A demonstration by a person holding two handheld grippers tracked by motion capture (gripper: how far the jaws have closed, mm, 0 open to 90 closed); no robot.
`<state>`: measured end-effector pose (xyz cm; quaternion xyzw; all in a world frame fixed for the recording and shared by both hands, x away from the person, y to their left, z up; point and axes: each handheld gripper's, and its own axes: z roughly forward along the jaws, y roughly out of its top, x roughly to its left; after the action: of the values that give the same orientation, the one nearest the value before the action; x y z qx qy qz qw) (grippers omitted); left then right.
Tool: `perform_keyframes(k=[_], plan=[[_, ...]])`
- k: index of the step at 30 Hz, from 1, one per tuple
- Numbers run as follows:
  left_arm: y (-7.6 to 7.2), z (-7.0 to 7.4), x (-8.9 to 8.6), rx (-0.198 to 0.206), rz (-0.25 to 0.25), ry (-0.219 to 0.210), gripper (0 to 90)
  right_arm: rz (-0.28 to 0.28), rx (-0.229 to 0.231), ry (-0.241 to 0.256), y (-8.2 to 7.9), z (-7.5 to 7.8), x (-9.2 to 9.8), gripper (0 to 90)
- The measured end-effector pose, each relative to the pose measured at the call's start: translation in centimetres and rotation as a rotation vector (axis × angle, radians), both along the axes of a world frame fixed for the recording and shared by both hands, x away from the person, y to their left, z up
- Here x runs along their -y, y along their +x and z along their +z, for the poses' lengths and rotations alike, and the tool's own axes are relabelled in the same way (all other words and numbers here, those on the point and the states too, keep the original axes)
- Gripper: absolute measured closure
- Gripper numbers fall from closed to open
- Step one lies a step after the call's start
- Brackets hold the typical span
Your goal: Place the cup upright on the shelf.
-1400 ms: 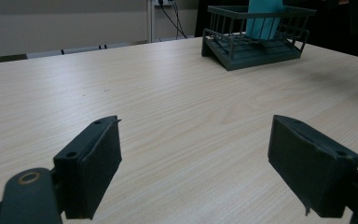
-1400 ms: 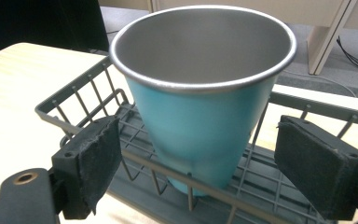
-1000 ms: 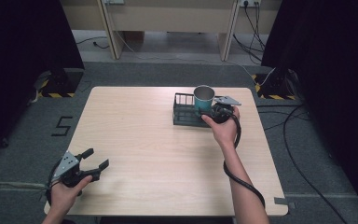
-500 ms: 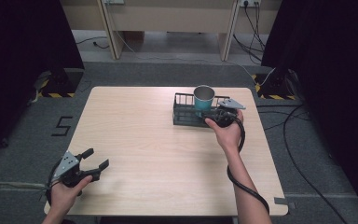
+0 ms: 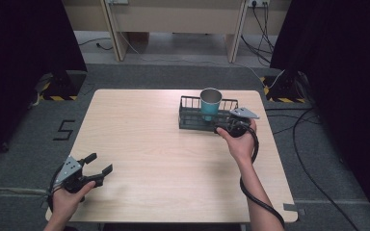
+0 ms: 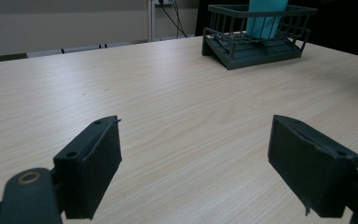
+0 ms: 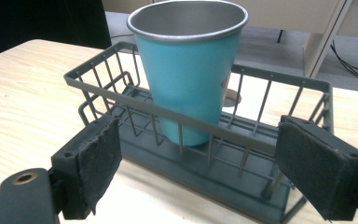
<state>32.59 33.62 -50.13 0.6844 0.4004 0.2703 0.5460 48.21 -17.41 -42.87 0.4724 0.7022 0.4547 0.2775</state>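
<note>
— Teal tumbler, tapered, bare metal inside with a rolled rim; upright in the dark wire rack at the far right of the pale wood-grain table.

— Mark on its side, possibly a logo; too hidden to tell.

— Right gripper just short of the rack's near rail, jaws spread wide, rough dark pads, nothing gripped.

— Left gripper at the near left corner, well apart, jaws agape too, holding nothing.
</note>
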Motion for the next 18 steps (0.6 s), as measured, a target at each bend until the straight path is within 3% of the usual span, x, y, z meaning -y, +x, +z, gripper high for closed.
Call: perform_keyframes(k=[18], plan=[[0.0, 0.0, 0.0, -0.002, 0.001, 0.002, 16.5, 0.006, 0.000, -0.008, -2.9, -0.5, 1.3, 15.8]])
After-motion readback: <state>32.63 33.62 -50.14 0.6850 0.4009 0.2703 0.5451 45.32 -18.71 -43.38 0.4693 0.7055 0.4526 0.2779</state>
